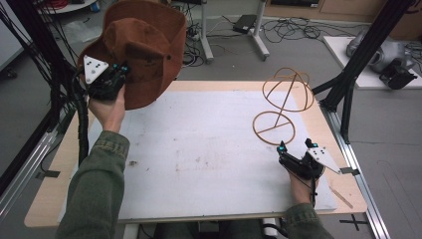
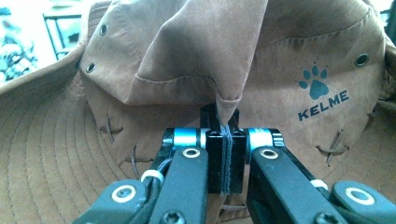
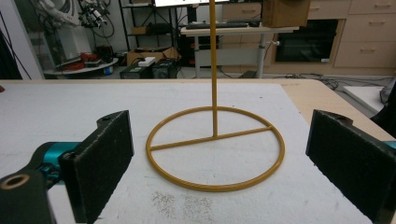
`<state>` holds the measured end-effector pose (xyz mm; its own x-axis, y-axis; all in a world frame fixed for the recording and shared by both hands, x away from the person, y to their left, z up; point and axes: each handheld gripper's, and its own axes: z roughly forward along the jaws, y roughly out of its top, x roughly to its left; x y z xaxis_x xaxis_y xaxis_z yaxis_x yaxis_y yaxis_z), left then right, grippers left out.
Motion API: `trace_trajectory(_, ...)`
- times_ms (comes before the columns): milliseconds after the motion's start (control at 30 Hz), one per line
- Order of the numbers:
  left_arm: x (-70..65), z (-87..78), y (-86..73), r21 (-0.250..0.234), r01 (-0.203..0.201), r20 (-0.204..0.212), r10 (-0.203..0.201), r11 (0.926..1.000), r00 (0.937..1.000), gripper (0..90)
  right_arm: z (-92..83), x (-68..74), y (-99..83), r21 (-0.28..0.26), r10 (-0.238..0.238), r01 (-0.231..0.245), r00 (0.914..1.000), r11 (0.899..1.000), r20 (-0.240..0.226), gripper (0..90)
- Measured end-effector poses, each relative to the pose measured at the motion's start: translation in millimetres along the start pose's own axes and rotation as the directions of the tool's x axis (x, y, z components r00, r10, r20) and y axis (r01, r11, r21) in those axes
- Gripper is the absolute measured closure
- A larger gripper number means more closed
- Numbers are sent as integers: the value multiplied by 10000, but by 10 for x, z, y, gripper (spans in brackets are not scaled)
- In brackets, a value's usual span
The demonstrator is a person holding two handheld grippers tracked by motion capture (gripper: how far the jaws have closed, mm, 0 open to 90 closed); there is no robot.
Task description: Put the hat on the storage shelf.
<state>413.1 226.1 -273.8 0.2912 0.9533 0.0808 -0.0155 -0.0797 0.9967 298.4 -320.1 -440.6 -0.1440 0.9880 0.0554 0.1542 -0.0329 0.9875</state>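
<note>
At the near edge, two forearms in olive sleeves (image 1: 97, 189) are seen. The right gripper (image 1: 293, 149) is rested on the white worktop (image 1: 199, 154) at the near right, its fingers (image 3: 100, 163) spread wide with nothing between them, pointed at the round base of the yellow wire hat stand (image 1: 281, 107). The stand is placed upright on the right side of the worktop, just beyond this gripper. At the far left, the left gripper (image 1: 119, 69) is held up above the worktop edge. Its fingers (image 2: 226, 158) are clenched on a fold of the brown brimmed hat (image 1: 144, 50), which is kept in the air, tilted. A blue paw logo (image 2: 322, 93) is printed on the crown.
</note>
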Motion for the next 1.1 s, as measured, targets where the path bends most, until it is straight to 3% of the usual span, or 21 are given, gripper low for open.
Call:
trace_trajectory(67,-60,42,65,-119,77,481,-71,9999,9988,896,0,-4,1,-31,-16,16,10000,10000,-6,67)
trace_trajectory(167,-178,120,165,-185,-154,1159,174,9997,9931,896,-2,-2,1,-16,-4,4,10000,10000,-46,67)
trace_trajectory(300,-422,274,323,-336,-435,2009,494,9985,9784,896,-6,3,0,-31,-53,53,9999,10000,-110,67)
trace_trajectory(333,-511,324,375,-414,-495,2292,577,9979,9717,896,-4,4,-1,-64,-44,43,9999,10000,-120,67)
trace_trajectory(433,-706,452,481,-558,-530,3162,680,9970,9463,896,-11,12,-1,-9,-1,1,9999,10000,-151,67)
trace_trajectory(467,-800,506,524,-638,-653,3452,834,9958,9348,896,-10,13,-2,-26,-20,19,9999,10000,-146,67)
trace_trajectory(500,-860,538,547,-644,-663,3614,852,9957,9285,896,-11,17,-3,-37,-35,34,9998,10000,-181,67)
trace_trajectory(533,-973,605,587,-676,-724,3931,933,9951,9148,896,-12,17,-3,-29,-55,54,9998,10000,-190,67)
trace_trajectory(733,-1340,838,720,-823,-1028,5027,1304,9913,8546,896,-24,16,-9,3,26,-26,9997,10000,-243,67)
trace_trajectory(767,-1388,867,737,-860,-993,5138,1296,9913,8481,896,-25,16,-10,-15,29,-29,9996,10000,-266,67)
trace_trajectory(833,-1517,946,789,-933,-966,5468,1320,9909,8268,895,-26,20,-13,17,29,-28,9995,10000,-301,67)
trace_trajectory(900,-1655,1016,839,-1021,-814,5713,1255,9914,8111,896,-21,23,-17,-2,10,-10,9994,10000,-338,67)
trace_trajectory(967,-1743,1057,871,-1081,-815,5838,1296,9908,8015,895,-23,28,-19,40,-14,16,9993,10000,-361,67)
trace_trajectory(1100,-2012,1176,937,-1119,-696,6256,1247,9913,7701,895,-29,28,-20,37,36,-34,9991,10000,-428,67)
